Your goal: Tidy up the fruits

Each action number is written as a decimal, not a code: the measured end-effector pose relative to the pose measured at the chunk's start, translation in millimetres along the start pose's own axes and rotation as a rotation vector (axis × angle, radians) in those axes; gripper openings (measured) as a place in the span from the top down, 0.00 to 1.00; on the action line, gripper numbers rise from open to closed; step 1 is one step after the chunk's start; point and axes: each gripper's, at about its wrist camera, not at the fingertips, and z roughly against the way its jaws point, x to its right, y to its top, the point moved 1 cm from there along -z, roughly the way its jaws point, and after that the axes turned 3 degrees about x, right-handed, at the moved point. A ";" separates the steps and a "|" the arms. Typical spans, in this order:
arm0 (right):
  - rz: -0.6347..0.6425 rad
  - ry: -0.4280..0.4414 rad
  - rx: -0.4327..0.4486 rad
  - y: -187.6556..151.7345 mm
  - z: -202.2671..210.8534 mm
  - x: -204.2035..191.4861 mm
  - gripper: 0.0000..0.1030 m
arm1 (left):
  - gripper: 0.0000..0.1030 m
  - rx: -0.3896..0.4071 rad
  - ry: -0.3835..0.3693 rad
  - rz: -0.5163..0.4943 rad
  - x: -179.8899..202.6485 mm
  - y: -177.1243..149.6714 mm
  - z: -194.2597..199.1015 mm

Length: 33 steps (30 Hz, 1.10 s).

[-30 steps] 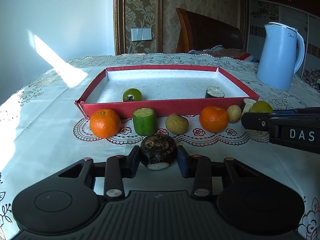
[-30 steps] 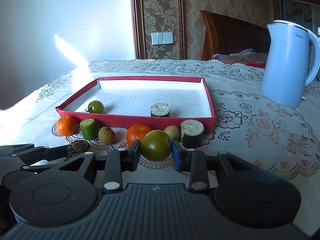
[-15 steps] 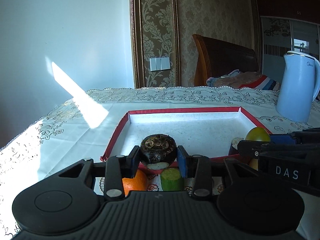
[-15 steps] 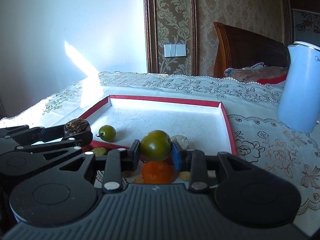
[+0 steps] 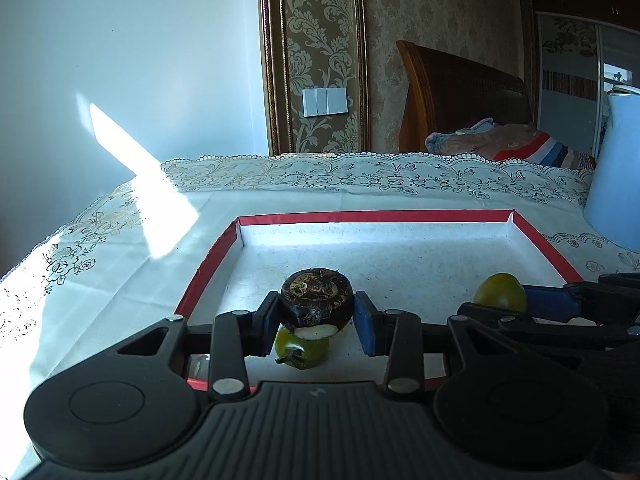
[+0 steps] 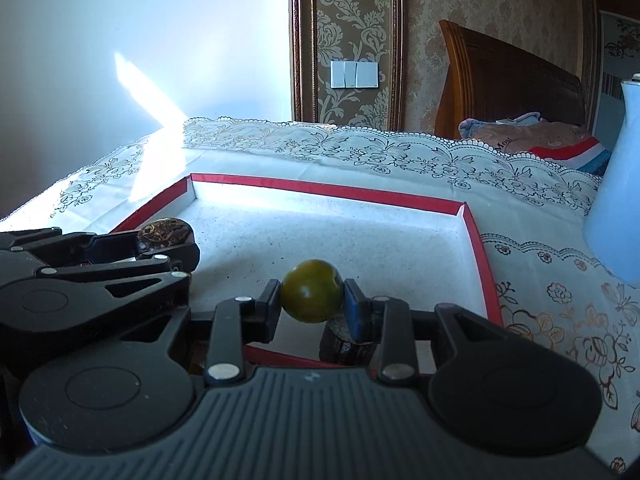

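A: Starting on the left, the left claw (image 5: 316, 318) is clamped on a dark brown fruit (image 5: 317, 297), holding it above the red tray (image 5: 208, 264).

B: And right below it, a green tomato (image 5: 302, 350) sits on the tray floor, stem toward us.

A: Over to the right, the right claw (image 6: 312, 304) is pinched tight on another green tomato (image 6: 312, 291), also hanging over the tray.

B: Under that one, a dark cut chunk (image 6: 340, 342) stands on the tray floor near its front wall.

A: Far right, a pale blue kettle (image 6: 616, 204) on the lace-covered counter (image 6: 540, 264), outside the tray.
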 end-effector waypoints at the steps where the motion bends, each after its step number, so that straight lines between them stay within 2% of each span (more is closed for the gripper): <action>1: 0.000 0.003 0.003 -0.2 -0.6 0.9 0.69 | 0.63 -0.003 0.002 0.003 0.5 0.1 -2.8; 13: 0.021 -0.001 0.024 -1.9 -0.3 -1.0 0.69 | 0.63 -0.012 0.024 0.008 -1.8 -0.3 -17.3; 26: 0.042 0.006 0.034 -4.0 0.3 -3.6 0.68 | 0.60 -0.025 -0.008 0.015 -6.5 -2.7 -17.2; 28: 0.035 0.008 0.038 -4.1 2.2 -2.3 0.68 | 0.55 -0.027 -0.007 0.022 -7.8 -2.4 -16.2; 31: 0.023 0.020 0.054 -4.5 6.9 -0.3 0.67 | 0.37 -0.008 0.006 0.031 -12.0 -2.8 -11.9; 33: 0.017 0.030 0.071 -4.1 10.8 0.8 0.62 | 0.35 0.012 0.004 0.042 -14.9 -2.3 -6.3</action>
